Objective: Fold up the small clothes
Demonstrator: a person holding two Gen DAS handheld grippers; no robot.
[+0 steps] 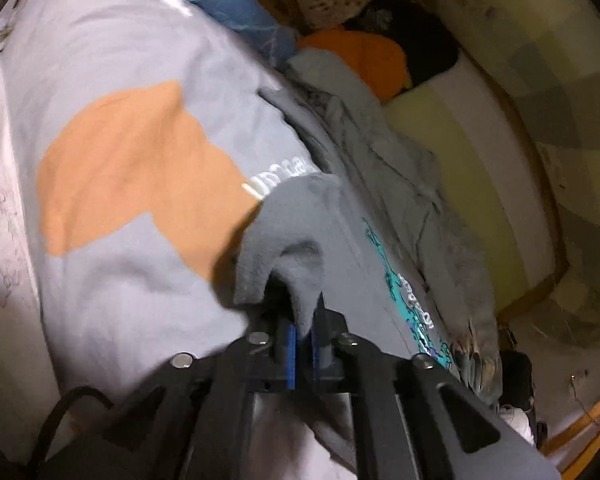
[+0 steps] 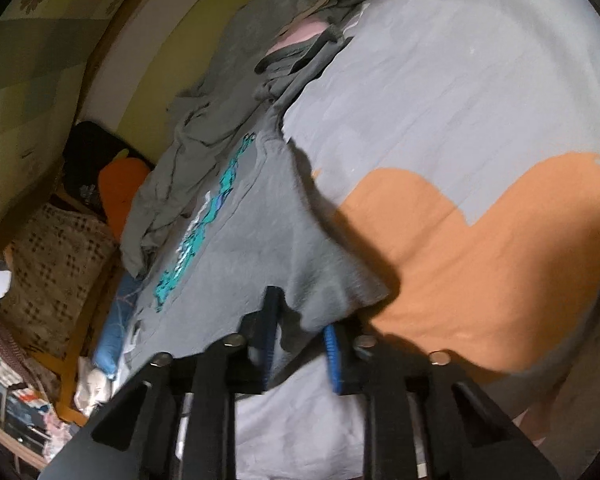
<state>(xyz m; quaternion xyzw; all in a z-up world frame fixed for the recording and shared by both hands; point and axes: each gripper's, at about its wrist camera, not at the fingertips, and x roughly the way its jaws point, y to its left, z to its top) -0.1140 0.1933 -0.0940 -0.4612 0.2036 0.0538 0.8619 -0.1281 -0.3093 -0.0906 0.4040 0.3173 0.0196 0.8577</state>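
Below, a lilac bedsheet [image 1: 112, 60] with orange patches, seemingly a bed, carries the grey shirt [image 2: 260, 240] both jaws pinch.

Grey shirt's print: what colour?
Teal, with some white, on the grey shirt. Clearest in the right wrist view.

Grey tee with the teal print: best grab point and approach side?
Take the grey tee by its near hem corners, coming in low from the near edge. The hem lies flat and free there; the far side abuts the rumpled grey garment.
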